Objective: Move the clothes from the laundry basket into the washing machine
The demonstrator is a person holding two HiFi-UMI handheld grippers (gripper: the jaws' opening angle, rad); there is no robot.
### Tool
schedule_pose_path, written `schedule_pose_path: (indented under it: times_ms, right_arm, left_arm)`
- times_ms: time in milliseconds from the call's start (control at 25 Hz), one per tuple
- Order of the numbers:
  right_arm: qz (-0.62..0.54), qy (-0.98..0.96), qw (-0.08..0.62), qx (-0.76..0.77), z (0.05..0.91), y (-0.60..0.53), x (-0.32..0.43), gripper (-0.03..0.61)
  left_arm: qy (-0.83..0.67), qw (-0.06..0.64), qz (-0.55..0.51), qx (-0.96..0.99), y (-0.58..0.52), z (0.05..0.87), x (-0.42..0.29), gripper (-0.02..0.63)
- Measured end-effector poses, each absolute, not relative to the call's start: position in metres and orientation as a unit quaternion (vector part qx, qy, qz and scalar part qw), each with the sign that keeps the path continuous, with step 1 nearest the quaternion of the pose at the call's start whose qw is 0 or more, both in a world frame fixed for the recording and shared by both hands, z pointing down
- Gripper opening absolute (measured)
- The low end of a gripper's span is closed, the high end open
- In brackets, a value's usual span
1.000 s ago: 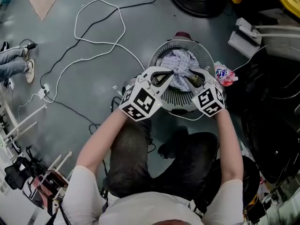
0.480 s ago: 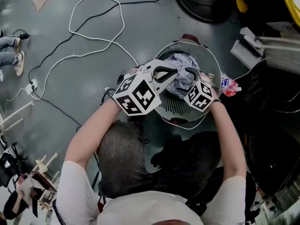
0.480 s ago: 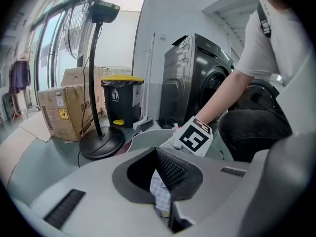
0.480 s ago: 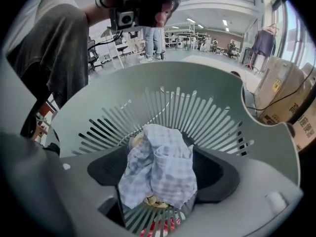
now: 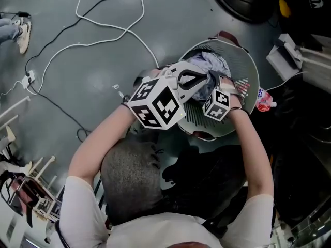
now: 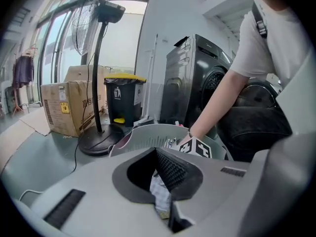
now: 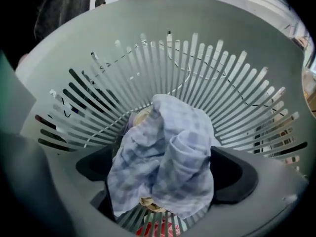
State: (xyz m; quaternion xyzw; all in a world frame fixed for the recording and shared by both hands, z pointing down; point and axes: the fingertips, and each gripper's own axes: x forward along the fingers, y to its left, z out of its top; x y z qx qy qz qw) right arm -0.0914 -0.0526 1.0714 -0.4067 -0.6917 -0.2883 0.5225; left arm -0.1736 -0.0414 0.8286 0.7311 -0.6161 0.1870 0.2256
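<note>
Two grippers are working at the laundry basket [image 5: 248, 63] on the floor: the left gripper [image 6: 165, 191] is pinching a fold of checked cloth [image 7: 168, 147], while the right gripper [image 7: 163, 177], whose jaws have just been opening, is standing wide around the cloth inside the basket. The washing machine [image 6: 197, 83] is standing on the basket's far side.

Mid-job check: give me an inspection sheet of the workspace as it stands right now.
Surface: grey floor.
Job's things: checked cloth bunched inside the slatted laundry basket; washing machine beyond.
Clutter: red-and-white packet beside the basket.
Grippers: left tongs shut on the checked cloth; right tongs open, jaws just been opening, cloth between them, unpressed.
Cables: white cable looped on the floor; black cable nearby.
Surroundings: fan stand, cardboard box, yellow-lidded bin.
</note>
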Motion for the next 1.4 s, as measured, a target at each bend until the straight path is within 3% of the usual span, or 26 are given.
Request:
schedule_pose_path:
  times_ms: [400, 1080, 1120, 1400]
  right_arm:
    - [-0.417, -0.671, 0.501, -0.353, 1.111, -0.074, -0.104, 0.61]
    - [-0.184, -0.699, 0.615, -0.316, 1.122, -0.107, -0.118, 0.605]
    - [-0.175, -0.694, 0.62, -0.321, 1.123, -0.105, -0.115, 0.588]
    - [-0.191, -0.69, 0.61, -0.339, 1.104, -0.096, -0.111, 0.305]
  left_arm:
    - [-0.615, 0.223, 0.184, 0.734, -0.03, 0.838, -0.168, 0.006]
    - [-0.628, 0.23, 0.15, 0.728, -0.017, 0.829, -0.172, 0.006]
    - [-0.629, 0.231, 0.148, 0.727, -0.016, 0.829, -0.173, 0.006]
    - [-0.631, 0.23, 0.15, 0.726, -0.017, 0.827, -0.177, 0.006]
